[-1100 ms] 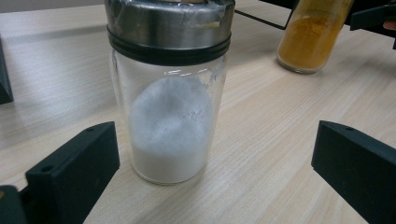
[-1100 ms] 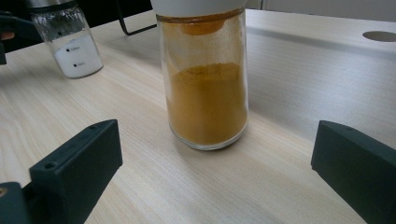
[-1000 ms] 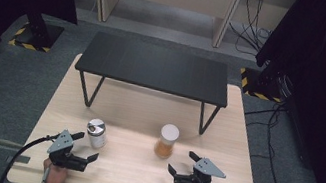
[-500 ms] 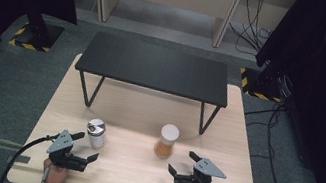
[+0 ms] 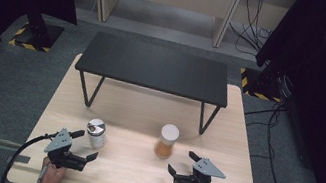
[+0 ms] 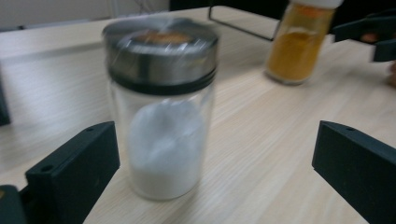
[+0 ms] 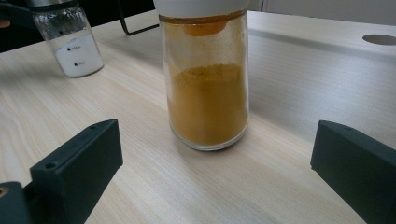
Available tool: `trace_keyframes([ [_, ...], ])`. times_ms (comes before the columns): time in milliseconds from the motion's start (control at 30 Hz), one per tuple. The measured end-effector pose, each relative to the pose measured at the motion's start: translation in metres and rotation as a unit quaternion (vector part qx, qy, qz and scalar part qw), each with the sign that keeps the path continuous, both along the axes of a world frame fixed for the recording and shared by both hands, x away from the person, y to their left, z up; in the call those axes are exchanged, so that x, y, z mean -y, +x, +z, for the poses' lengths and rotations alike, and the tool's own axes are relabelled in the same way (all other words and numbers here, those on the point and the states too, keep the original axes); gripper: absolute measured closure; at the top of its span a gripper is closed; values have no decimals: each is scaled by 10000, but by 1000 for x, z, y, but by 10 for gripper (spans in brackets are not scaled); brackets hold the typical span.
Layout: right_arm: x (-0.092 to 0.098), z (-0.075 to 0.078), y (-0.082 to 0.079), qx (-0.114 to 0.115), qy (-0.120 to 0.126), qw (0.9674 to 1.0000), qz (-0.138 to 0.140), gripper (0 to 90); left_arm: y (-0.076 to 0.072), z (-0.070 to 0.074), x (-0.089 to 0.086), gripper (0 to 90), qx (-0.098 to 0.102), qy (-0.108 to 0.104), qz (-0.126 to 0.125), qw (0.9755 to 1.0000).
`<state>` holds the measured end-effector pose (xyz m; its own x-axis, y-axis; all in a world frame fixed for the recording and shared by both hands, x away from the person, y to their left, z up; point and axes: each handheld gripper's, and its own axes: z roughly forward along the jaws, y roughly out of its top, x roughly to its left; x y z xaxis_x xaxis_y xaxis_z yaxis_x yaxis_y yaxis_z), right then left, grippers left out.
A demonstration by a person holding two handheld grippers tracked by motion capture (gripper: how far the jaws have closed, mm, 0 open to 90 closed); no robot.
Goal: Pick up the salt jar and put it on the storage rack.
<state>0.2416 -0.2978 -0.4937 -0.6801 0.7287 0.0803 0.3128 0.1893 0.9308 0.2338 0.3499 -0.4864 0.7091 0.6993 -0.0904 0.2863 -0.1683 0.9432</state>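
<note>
Barely any movement since a second ago: both grippers sit at the near edge of the worktop (image 5: 239,135) as before, with the left gripper (image 5: 84,144) perhaps a touch closer to its jar. That left gripper has its jaws spread wide, and the glass shaker of white powder (image 6: 161,112), steel-lidded, stands upright between them, just beside one jaw but not touching it. Over on the right, the right gripper (image 5: 183,162) is also wide apart, facing the white-capped jar of orange spice (image 7: 208,79), which stands upright a little beyond the jaw tips. Behind both stands a low black rack (image 5: 155,67).

These look like rigid, smooth glass jars: slippery on the walls, breakable if knocked over, only part full and so probably fairly light. Best bet is a grip across the straight glass body at mid-height, below the lid, squeezing firmly but without crushing.
</note>
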Motion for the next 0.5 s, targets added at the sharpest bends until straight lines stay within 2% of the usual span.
trace_keyframes([
  [67,0,0,0,3,6,10000,6,20,0,4,1,0,-5,60,11,10000],
  [200,1,0,0,-1,20,10000,15,20,-4,10,8,0,-81,-80,505,9987],
  [267,1,0,0,3,14,10000,14,20,-4,12,9,0,-83,-91,637,9979],
  [400,1,-1,0,17,23,10000,16,20,3,18,9,1,-140,-135,647,9977],
  [500,0,0,0,25,-19,10000,29,20,13,22,9,0,-158,-206,441,9987],
])
